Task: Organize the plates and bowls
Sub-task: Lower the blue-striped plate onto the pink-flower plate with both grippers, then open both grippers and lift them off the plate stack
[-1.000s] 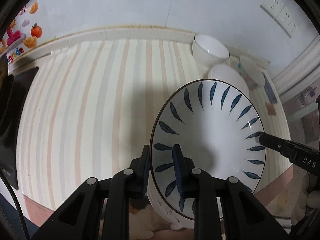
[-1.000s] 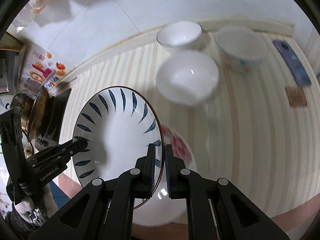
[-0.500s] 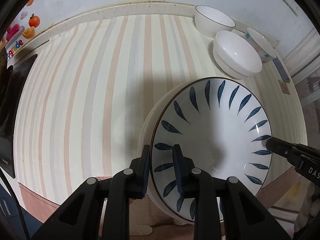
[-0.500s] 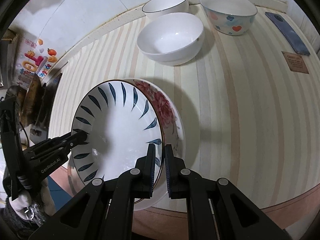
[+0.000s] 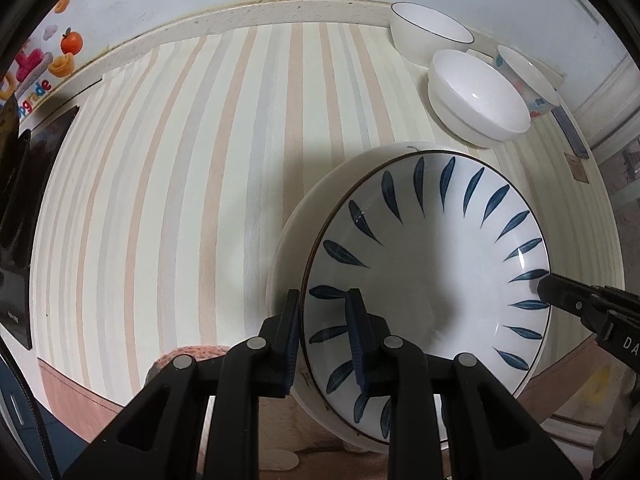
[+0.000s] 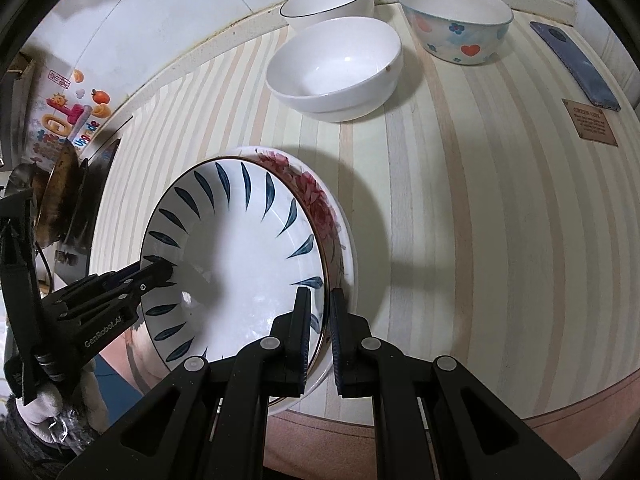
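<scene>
Plate [image 5: 432,276] with blue leaves, now lowered into the flowered plate [image 6: 320,196] at 6 o'clock on the table [image 6: 460,220]. Pinched by left claw [image 5: 324,336] and right claw [image 6: 320,320] on opposite rims. Stacked; ready to let go. Bowls [image 6: 336,64] waiting at 12 o'clock.

"GenRobot.AI" on left gripper [image 6: 158,274], "DA" on right gripper [image 5: 540,290]

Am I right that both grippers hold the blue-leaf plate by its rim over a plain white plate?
Not quite: the lower plate carries a red flower print, as the right wrist view shows. Both the left gripper and right gripper do clamp the blue-leaf plate by its rim.
</scene>
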The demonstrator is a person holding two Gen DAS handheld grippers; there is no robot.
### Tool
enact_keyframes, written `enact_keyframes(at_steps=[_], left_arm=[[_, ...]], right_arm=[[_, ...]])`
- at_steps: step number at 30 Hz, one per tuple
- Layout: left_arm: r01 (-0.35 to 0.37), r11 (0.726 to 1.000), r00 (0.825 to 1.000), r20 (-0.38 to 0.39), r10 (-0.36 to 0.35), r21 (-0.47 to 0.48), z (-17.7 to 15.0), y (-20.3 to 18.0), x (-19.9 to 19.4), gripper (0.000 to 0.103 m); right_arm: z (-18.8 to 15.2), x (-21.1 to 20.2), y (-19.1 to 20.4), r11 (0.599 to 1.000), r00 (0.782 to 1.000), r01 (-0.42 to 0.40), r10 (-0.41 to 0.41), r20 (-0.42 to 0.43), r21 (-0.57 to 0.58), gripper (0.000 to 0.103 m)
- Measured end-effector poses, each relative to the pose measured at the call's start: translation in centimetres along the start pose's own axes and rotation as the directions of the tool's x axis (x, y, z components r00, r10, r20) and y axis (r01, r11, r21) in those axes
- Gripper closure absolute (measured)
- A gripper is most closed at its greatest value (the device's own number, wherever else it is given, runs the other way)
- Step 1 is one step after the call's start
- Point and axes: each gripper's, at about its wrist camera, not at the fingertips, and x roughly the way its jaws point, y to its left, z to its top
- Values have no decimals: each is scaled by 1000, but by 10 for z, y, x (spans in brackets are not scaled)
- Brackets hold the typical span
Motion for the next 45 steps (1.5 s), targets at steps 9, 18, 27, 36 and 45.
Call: enact_keyframes(at_steps=[9, 18, 27, 36, 45], left_arm=[[14, 998, 1000, -27, -15, -61, 2, 5, 2, 83], [5, 998, 1000, 20, -4, -61, -4, 0, -35, 82], [40, 999, 992, 122, -39, -3, -35, -4, -131, 76], [80, 996, 980, 179, -86, 44, -62, -1, -198, 24], [80, 995, 972, 215, -91, 58, -86, 7, -236, 23]], right_arm=[[8, -2, -4, 1000, 999, -17, 18, -33, 24, 89], [-2, -27, 6, 1000, 1000, 6, -6, -18, 8, 88], [-42, -100, 46, 999, 999, 27, -26, 46, -22, 50], [-90, -176, 85, 999, 989, 37, -31, 143, -38, 16], [-125, -222, 113, 996, 971, 84, -73, 229, -37, 12]])
